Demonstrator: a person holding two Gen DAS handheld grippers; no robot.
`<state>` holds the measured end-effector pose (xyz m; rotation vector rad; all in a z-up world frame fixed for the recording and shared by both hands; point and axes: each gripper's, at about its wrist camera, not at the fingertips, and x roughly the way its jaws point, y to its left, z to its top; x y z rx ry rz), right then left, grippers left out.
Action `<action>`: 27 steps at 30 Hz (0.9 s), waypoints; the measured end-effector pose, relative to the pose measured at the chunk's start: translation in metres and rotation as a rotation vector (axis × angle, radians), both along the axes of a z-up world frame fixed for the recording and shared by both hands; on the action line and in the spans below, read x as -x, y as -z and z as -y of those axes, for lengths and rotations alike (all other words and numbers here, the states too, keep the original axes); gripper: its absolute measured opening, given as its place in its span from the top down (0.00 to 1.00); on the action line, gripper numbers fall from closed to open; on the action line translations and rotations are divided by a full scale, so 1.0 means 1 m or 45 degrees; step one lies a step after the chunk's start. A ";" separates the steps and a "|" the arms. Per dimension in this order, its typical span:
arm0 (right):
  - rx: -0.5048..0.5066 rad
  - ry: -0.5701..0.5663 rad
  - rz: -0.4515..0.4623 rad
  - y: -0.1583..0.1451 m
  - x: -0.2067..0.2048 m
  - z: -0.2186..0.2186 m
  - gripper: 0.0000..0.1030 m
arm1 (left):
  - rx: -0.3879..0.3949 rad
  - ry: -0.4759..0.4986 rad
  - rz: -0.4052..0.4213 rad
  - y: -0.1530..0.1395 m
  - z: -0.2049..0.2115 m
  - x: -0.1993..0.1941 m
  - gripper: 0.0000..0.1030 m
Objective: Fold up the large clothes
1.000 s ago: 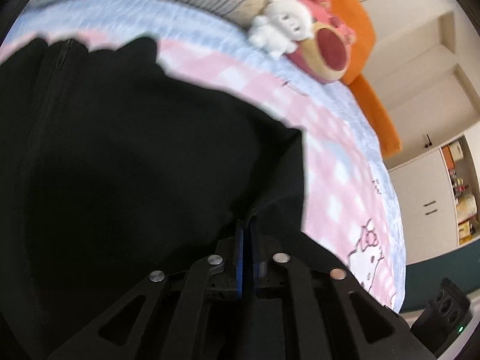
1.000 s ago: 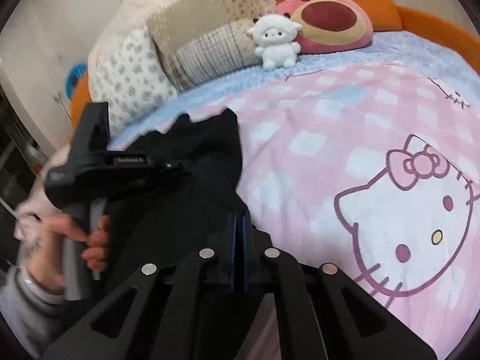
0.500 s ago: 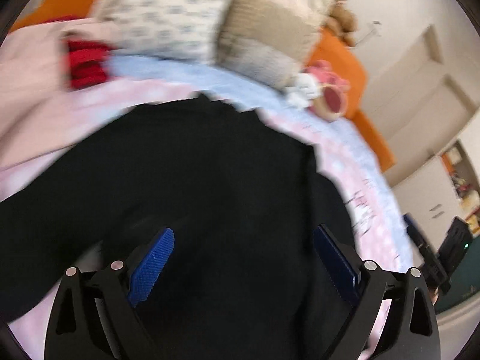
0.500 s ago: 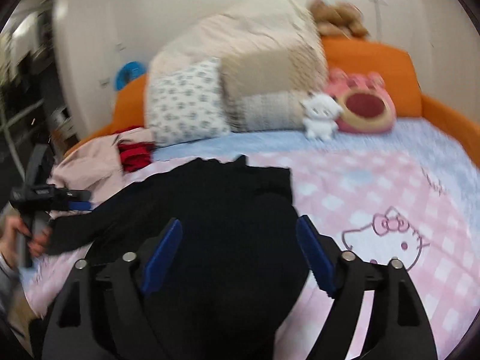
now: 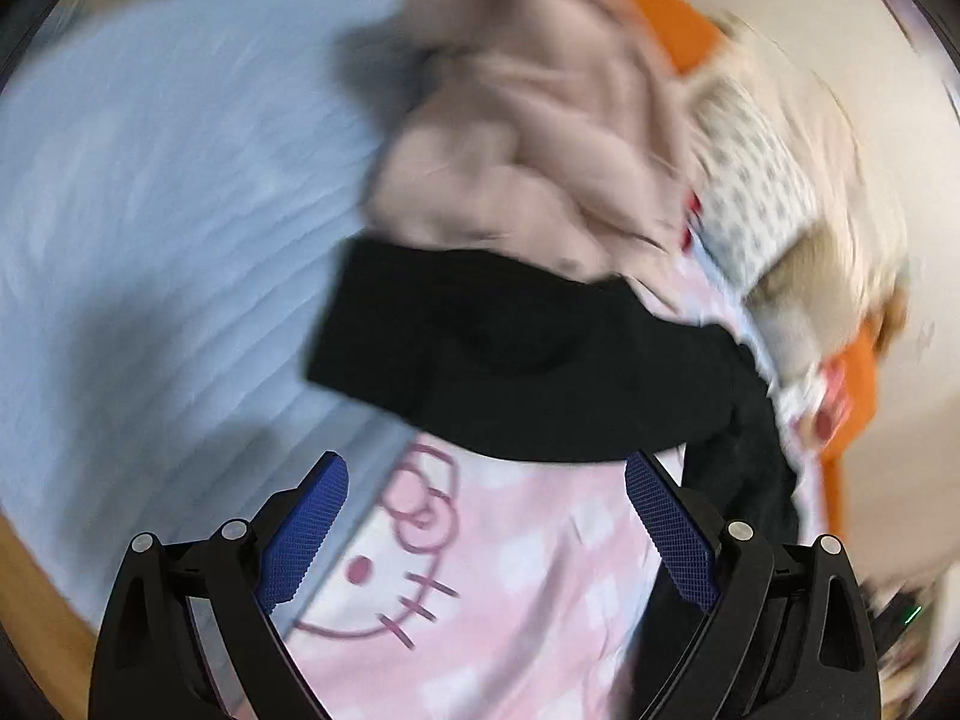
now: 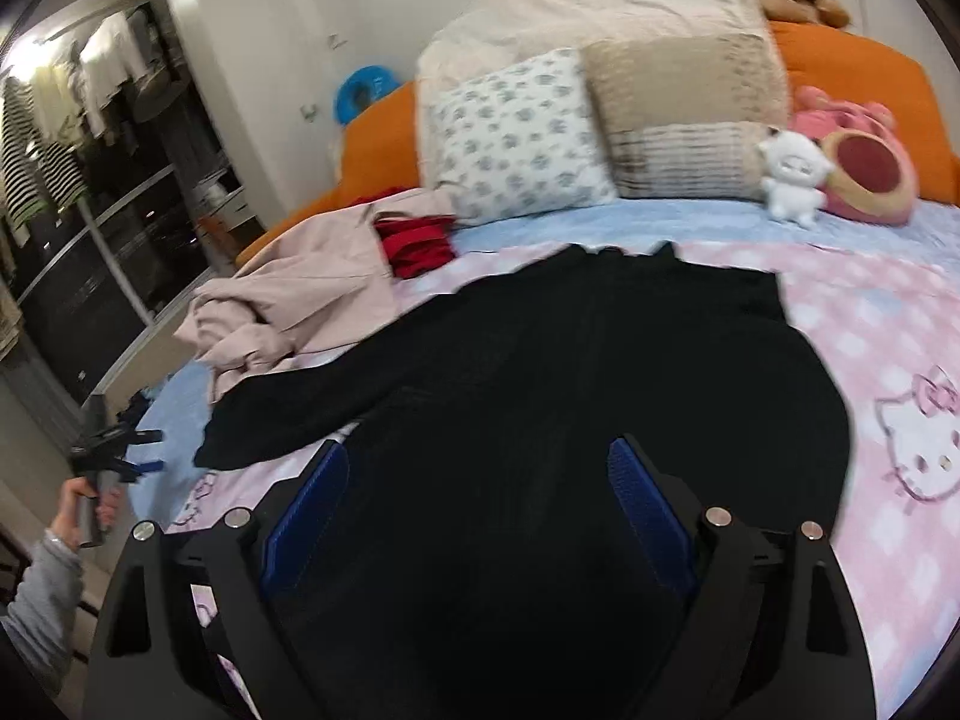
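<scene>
A large black garment [image 6: 570,396] lies spread on the pink checked bedspread [image 6: 888,336], one long sleeve [image 6: 288,414] stretched out to the left. My right gripper [image 6: 477,507] is open and empty above the garment's near part. My left gripper [image 5: 486,534] is open and empty, just short of the black sleeve end [image 5: 480,354] in the blurred left wrist view. The left gripper also shows in the right wrist view [image 6: 120,450], held at the bed's left side.
A crumpled pink-beige garment [image 6: 294,300] and a red one [image 6: 417,243] lie left of the black garment. Pillows [image 6: 516,138] and plush toys [image 6: 840,168] line the orange headboard [image 6: 852,54]. A dark window [image 6: 90,240] is at the left.
Both grippers opened and let go of the black garment, then pulled back. The left gripper swung left to the sleeve end. The garment now lies spread flat.
</scene>
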<state>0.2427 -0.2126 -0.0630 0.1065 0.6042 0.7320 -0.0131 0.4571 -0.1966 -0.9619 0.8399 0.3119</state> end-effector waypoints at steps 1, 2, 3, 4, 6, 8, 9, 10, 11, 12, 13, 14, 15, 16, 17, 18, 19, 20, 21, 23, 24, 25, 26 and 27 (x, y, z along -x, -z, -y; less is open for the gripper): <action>0.002 -0.018 0.019 -0.003 0.004 -0.013 0.15 | 0.051 -0.028 0.006 0.013 -0.009 0.000 0.08; 0.000 -0.034 0.027 -0.004 0.007 -0.019 0.15 | 0.085 -0.045 0.009 0.022 -0.015 0.000 0.08; 0.001 -0.055 0.032 -0.006 0.010 -0.030 0.15 | 0.106 -0.054 -0.005 0.033 -0.022 -0.004 0.08; 0.003 -0.070 0.032 -0.006 0.011 -0.040 0.15 | 0.114 -0.054 -0.011 0.039 -0.025 -0.004 0.08; 0.013 -0.090 0.023 -0.007 0.009 -0.055 0.15 | 0.122 -0.050 -0.025 0.052 -0.030 -0.012 0.08; 0.034 -0.101 0.007 -0.004 0.004 -0.072 0.15 | 0.128 -0.078 0.022 0.057 -0.036 -0.017 0.08; 0.045 -0.103 -0.001 -0.003 0.001 -0.080 0.15 | 0.121 -0.089 0.051 0.057 -0.038 -0.018 0.08; 0.050 -0.112 -0.014 -0.002 -0.005 -0.089 0.15 | 0.113 -0.100 0.089 0.057 -0.043 -0.020 0.08; 0.050 -0.119 -0.028 -0.001 -0.010 -0.094 0.15 | 0.115 -0.104 0.103 0.058 -0.046 -0.022 0.08; 0.044 -0.125 -0.050 0.001 -0.018 -0.101 0.15 | 0.117 -0.104 0.106 0.062 -0.046 -0.024 0.08; 0.038 -0.136 -0.085 0.003 -0.029 -0.110 0.15 | 0.116 -0.101 0.115 0.064 -0.047 -0.027 0.08; 0.038 -0.143 -0.106 0.005 -0.038 -0.116 0.21 | 0.089 -0.085 0.123 0.062 -0.047 -0.028 0.08; 0.049 -0.144 -0.123 0.007 -0.050 -0.123 0.24 | 0.044 -0.059 0.109 0.060 -0.046 -0.031 0.18; 0.074 -0.148 -0.135 0.008 -0.063 -0.133 0.35 | 0.001 -0.052 0.087 0.058 -0.045 -0.031 0.33; 0.086 -0.161 -0.148 0.011 -0.076 -0.139 0.51 | -0.024 -0.055 0.063 0.060 -0.044 -0.036 0.72; 0.101 -0.178 -0.172 0.013 -0.090 -0.148 0.58 | 0.005 -0.060 0.075 0.059 -0.047 -0.035 0.82; 0.123 -0.191 -0.203 0.016 -0.105 -0.157 0.66 | 0.097 -0.066 0.154 0.060 -0.051 -0.032 0.82; 0.147 -0.193 -0.252 0.021 -0.125 -0.167 0.70 | 0.162 -0.064 0.220 0.056 -0.053 -0.029 0.83; 0.160 -0.195 -0.299 0.025 -0.145 -0.177 0.71 | 0.155 -0.046 0.253 0.045 -0.050 -0.028 0.83; 0.167 -0.203 -0.366 0.033 -0.175 -0.193 0.77 | 0.083 0.015 0.318 0.012 -0.039 -0.029 0.84; 0.174 -0.195 -0.387 0.036 -0.187 -0.199 0.77 | 0.049 0.044 0.363 -0.009 -0.032 -0.030 0.84; 0.177 -0.182 -0.393 0.038 -0.195 -0.203 0.77 | 0.029 0.061 0.399 -0.025 -0.027 -0.031 0.84; 0.179 -0.170 -0.394 0.039 -0.205 -0.206 0.77 | 0.002 0.093 0.452 -0.049 -0.020 -0.035 0.84; 0.180 -0.167 -0.392 0.039 -0.209 -0.208 0.77 | -0.027 0.135 0.502 -0.075 -0.012 -0.041 0.84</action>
